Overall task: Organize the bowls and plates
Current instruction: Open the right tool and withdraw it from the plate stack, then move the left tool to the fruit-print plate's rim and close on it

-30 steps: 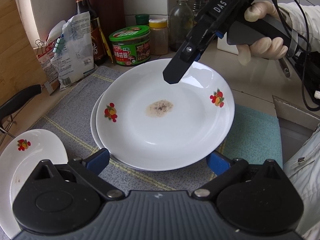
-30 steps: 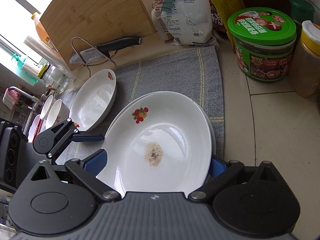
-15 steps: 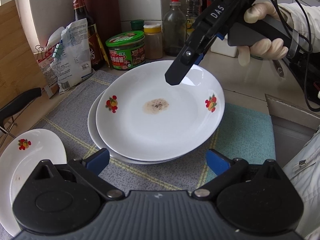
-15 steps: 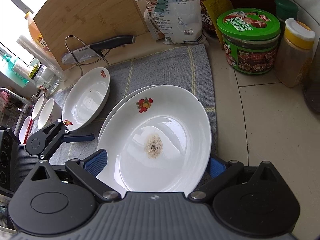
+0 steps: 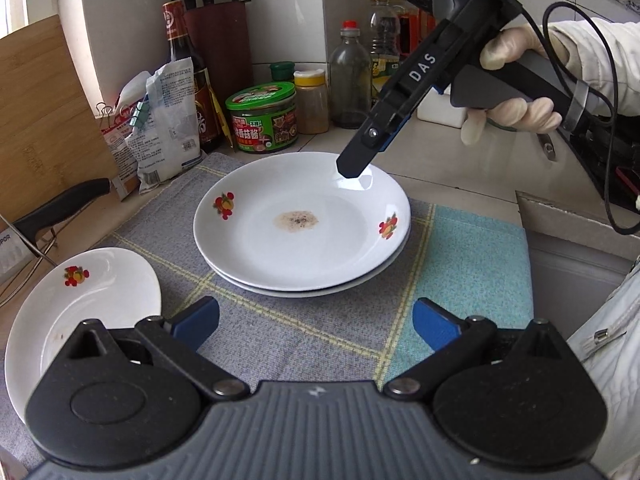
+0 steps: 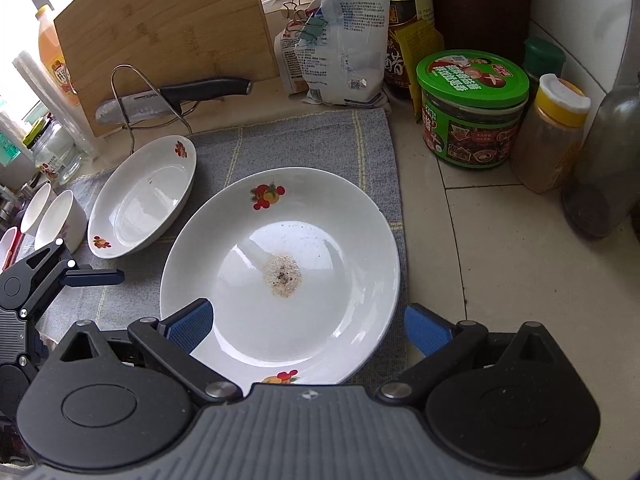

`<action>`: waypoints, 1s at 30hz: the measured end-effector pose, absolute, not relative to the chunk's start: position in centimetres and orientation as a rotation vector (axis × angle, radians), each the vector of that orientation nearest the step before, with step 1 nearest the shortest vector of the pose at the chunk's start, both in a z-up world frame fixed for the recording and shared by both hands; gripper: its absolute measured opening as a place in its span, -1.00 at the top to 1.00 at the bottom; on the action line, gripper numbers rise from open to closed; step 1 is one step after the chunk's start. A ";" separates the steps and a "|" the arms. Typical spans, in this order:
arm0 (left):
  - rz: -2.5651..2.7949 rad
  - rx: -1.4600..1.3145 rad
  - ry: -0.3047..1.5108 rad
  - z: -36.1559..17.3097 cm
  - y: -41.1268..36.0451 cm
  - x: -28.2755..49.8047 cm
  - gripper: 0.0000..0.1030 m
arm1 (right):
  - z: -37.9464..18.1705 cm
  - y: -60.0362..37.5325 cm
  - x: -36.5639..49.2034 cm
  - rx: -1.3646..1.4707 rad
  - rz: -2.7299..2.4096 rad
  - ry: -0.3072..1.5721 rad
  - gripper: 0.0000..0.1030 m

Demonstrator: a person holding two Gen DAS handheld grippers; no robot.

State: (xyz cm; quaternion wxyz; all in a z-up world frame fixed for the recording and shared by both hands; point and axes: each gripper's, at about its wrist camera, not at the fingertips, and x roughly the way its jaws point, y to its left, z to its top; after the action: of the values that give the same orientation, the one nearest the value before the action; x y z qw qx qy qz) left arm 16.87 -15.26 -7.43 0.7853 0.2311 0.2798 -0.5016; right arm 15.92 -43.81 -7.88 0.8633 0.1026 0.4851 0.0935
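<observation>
A white fruit-print plate with a brown stain (image 5: pixel 296 236) lies on top of a second plate (image 5: pixel 372 276) on the grey mat; it also shows in the right wrist view (image 6: pixel 280 276). A third, separate plate (image 5: pixel 76 308) lies to the left on the mat, also in the right wrist view (image 6: pixel 144 196). My left gripper (image 5: pixel 316 322) is open and empty, a little short of the stack. My right gripper (image 6: pixel 306 326) is open, its jaws either side of the top plate's near rim; it shows from outside over the far rim (image 5: pixel 354 166).
White bowls (image 6: pixel 60 216) stand at the mat's left end. A knife on a wire rack (image 6: pixel 168 98), a bamboo board (image 6: pixel 160 28), a salt bag (image 6: pixel 340 52), a green-lidded jar (image 6: pixel 472 108), a spice jar (image 6: pixel 556 136) and bottles (image 5: pixel 354 76) line the back.
The stained plate has gone down onto the lower plate and lies level. Both grippers have drawn back from it; the left one now stands clear of its rim.
</observation>
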 end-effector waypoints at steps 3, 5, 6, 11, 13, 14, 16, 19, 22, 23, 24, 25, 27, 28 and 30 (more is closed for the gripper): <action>-1.055 0.495 0.585 -7.0 -14.6 16.2 -0.98 | -7.7 -42.7 15.3 0.200 0.190 0.997 -1.00; -1.014 0.495 0.577 -6.7 -14.0 15.9 -0.98 | -7.6 -41.6 14.9 0.175 0.177 0.980 -1.00; -0.992 0.493 0.573 -6.5 -13.7 15.8 -0.98 | -7.6 -41.0 14.7 0.161 0.170 0.971 -1.00; -0.844 0.456 0.597 -6.0 -11.8 15.7 -0.98 | -7.1 -37.8 13.7 0.083 0.149 0.902 -1.00; -0.789 0.429 0.601 -5.7 -10.6 15.6 -0.98 | -6.9 -36.5 13.2 0.074 0.147 0.871 -1.00; -0.754 0.412 0.603 -5.6 -9.8 15.4 -0.98 | -6.8 -35.8 13.0 0.072 0.146 0.857 -1.00; -0.704 0.383 0.616 -5.3 -8.5 15.1 -0.98 | -6.7 -34.4 12.7 0.057 0.138 0.834 -1.00; -0.602 0.310 0.651 -4.9 -6.0 14.9 -0.98 | -6.7 -31.4 12.0 0.002 0.129 0.807 -1.00; -0.511 0.244 0.683 -4.6 -3.6 15.1 -0.98 | -6.9 -28.6 11.6 -0.034 0.152 0.799 -1.00; -0.490 0.229 0.689 -4.4 -3.0 15.2 -0.98 | -7.0 -27.9 11.5 -0.040 0.165 0.798 -1.00; -0.467 0.219 0.693 -4.3 -2.4 15.3 -0.98 | -7.2 -27.0 11.4 -0.047 0.182 0.797 -1.00; -0.453 0.217 0.693 -4.2 -2.0 15.4 -0.98 | -7.3 -26.3 11.4 -0.056 0.197 0.797 -1.00; -0.418 0.239 0.691 -3.9 -1.3 15.6 -0.98 | -7.5 -24.8 11.5 -0.080 0.222 0.797 -1.00; -0.403 0.251 0.689 -3.8 -1.1 15.8 -0.98 | -7.6 -24.2 11.7 -0.091 0.242 0.798 -1.00; -0.379 0.262 0.692 -3.7 -1.0 16.4 -0.98 | -7.8 -23.2 12.2 -0.113 0.281 0.796 -1.00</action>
State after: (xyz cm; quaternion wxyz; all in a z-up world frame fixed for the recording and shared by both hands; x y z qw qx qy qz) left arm 16.39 -1.00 -3.66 0.9147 0.1273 0.3363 -0.1842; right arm 12.15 -23.24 -7.83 0.9108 -0.0550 0.3859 0.1363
